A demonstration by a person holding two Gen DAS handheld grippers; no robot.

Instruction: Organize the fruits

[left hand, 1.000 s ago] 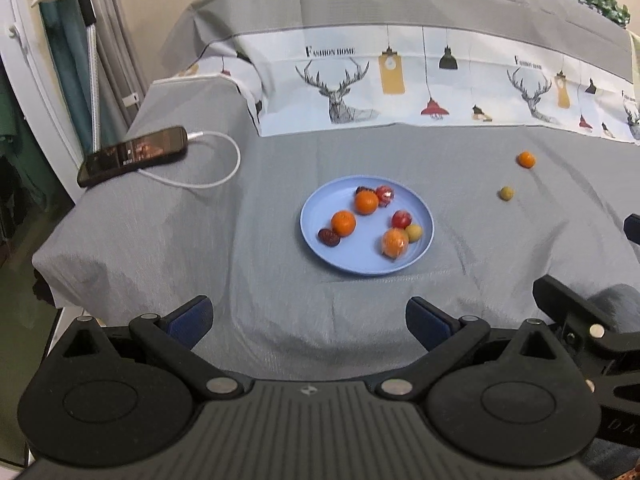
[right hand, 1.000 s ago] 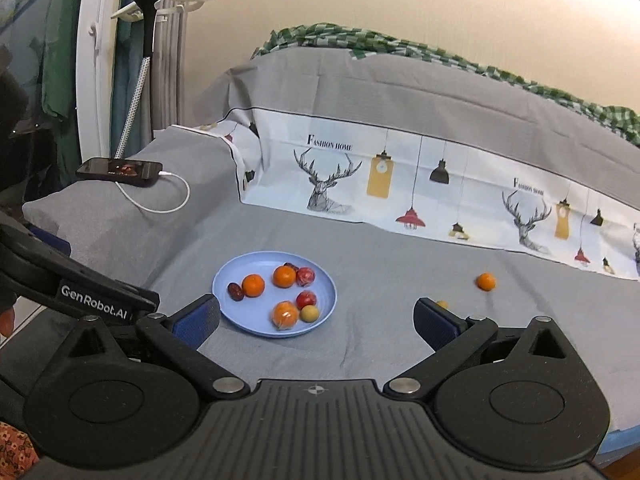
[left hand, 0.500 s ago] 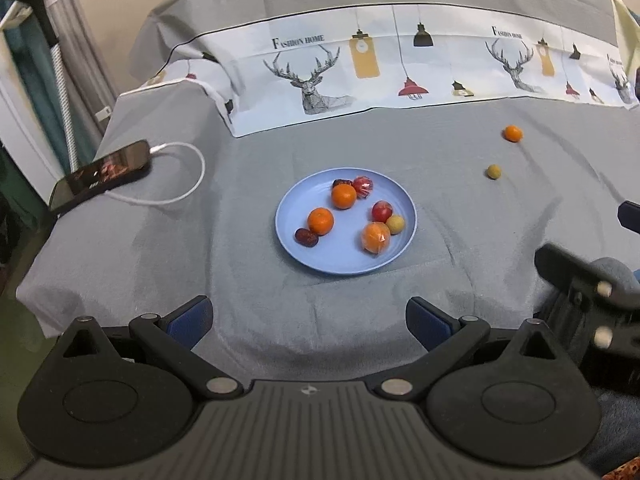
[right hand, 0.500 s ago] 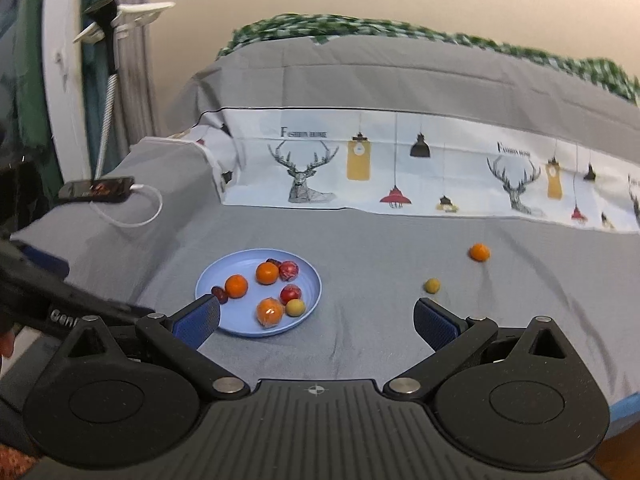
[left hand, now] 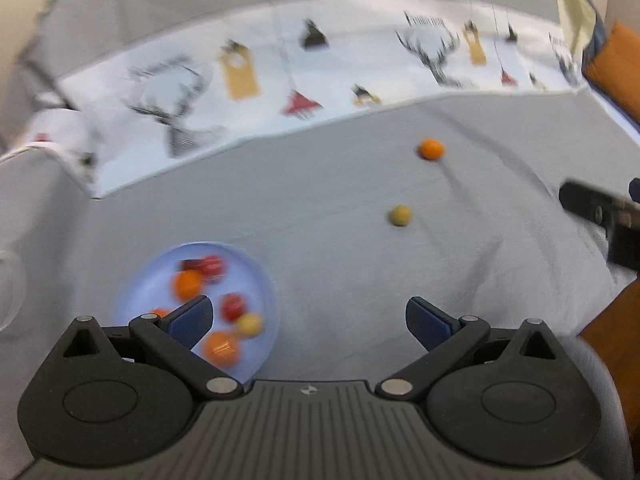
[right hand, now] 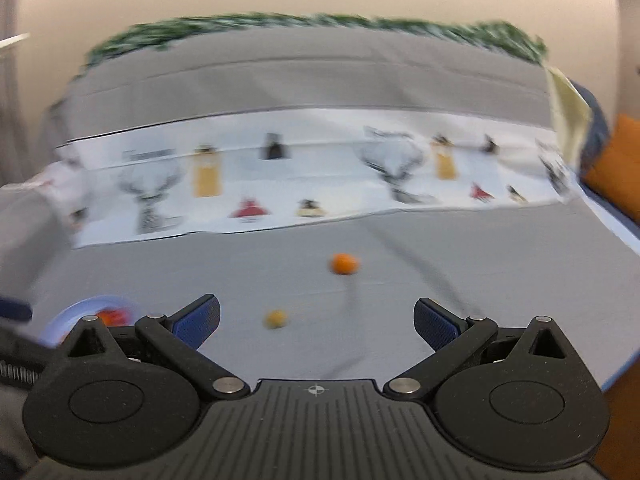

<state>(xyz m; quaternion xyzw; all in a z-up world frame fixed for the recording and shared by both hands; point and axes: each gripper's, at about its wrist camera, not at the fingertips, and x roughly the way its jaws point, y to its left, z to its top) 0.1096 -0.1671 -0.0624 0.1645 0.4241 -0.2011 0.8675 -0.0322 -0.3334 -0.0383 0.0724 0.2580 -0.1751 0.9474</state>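
A light blue plate (left hand: pixel 256 276) with several small orange, red and yellow fruits lies on the grey bed cover, low left in the left wrist view; only its rim (right hand: pixel 76 308) shows in the right wrist view. Two fruits lie loose on the cover to the right: a small orange one (left hand: pixel 431 149) (right hand: pixel 344 263) and a yellow-green one (left hand: pixel 400 215) (right hand: pixel 276 319). My left gripper (left hand: pixel 309 322) is open and empty, its left finger over the plate. My right gripper (right hand: pixel 316 320) is open and empty, short of the yellow-green fruit. Both views are motion-blurred.
A white band printed with deer and lamps (left hand: pixel 280 80) crosses the raised back of the cover. The other gripper's black body (left hand: pixel 600 216) shows at the right edge. An orange object (right hand: pixel 616 160) sits at far right, where the bed's edge (right hand: pixel 616 224) runs.
Both grippers have swung to the right: the plate has slid toward the lower left of each view and the two loose fruits now sit nearer the centre. The phone has left view.
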